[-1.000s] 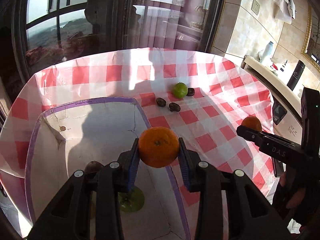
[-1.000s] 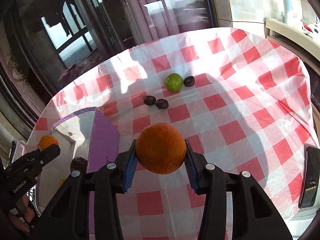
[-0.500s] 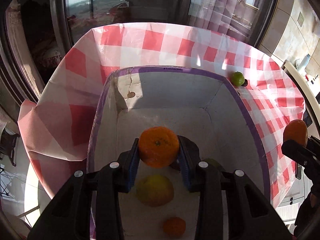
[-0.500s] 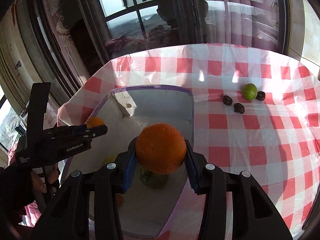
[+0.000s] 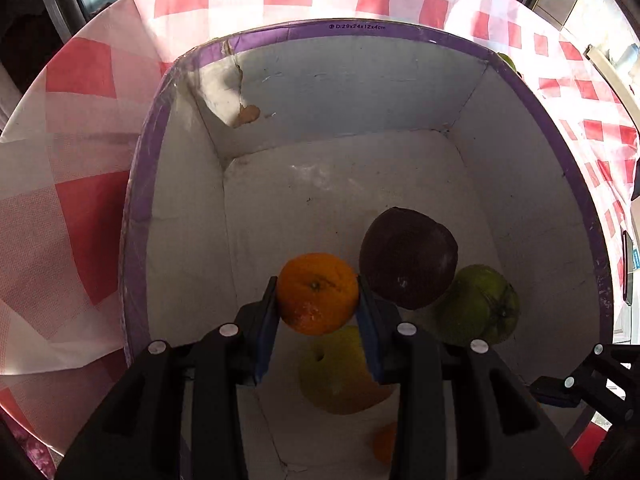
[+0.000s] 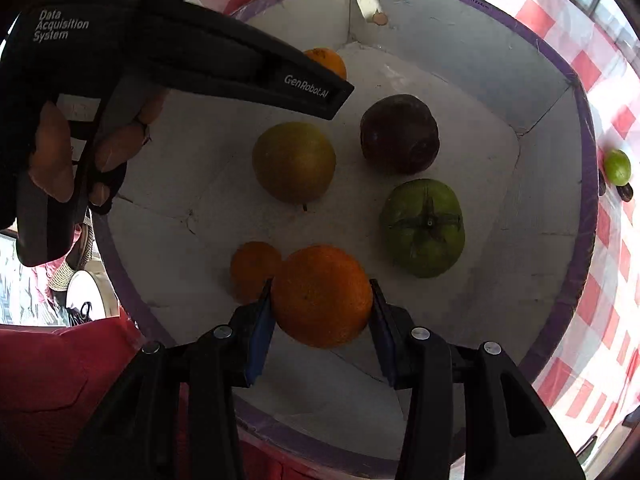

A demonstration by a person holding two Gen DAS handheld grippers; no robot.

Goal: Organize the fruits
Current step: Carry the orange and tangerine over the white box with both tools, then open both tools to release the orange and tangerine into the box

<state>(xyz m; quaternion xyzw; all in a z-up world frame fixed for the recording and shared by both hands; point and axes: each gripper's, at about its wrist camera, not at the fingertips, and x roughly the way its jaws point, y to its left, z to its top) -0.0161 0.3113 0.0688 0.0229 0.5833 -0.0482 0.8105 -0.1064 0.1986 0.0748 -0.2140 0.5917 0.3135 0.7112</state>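
My left gripper (image 5: 318, 300) is shut on a small orange (image 5: 318, 294) and holds it inside the purple-rimmed white box (image 5: 360, 32), above a yellow pear (image 5: 340, 372). My right gripper (image 6: 322, 300) is shut on a larger orange (image 6: 322, 296) over the box's near side (image 6: 576, 240). On the box floor lie a dark purple fruit (image 6: 400, 134), a green tomato (image 6: 422, 228), the yellow pear (image 6: 294, 162) and a small orange (image 6: 254, 268). The left gripper (image 6: 320, 76) with its orange shows at the upper left of the right wrist view.
The box stands on a table with a red-and-white checked cloth (image 5: 80, 128). A lime (image 6: 617, 167) and a small dark fruit (image 6: 625, 192) lie on the cloth beyond the box's right wall. The right gripper's body (image 5: 580, 384) shows at the box's lower right.
Both grippers have moved from above the table to over the box and lowered into it, each still holding its orange. The box floor and its fruits now fill both views.
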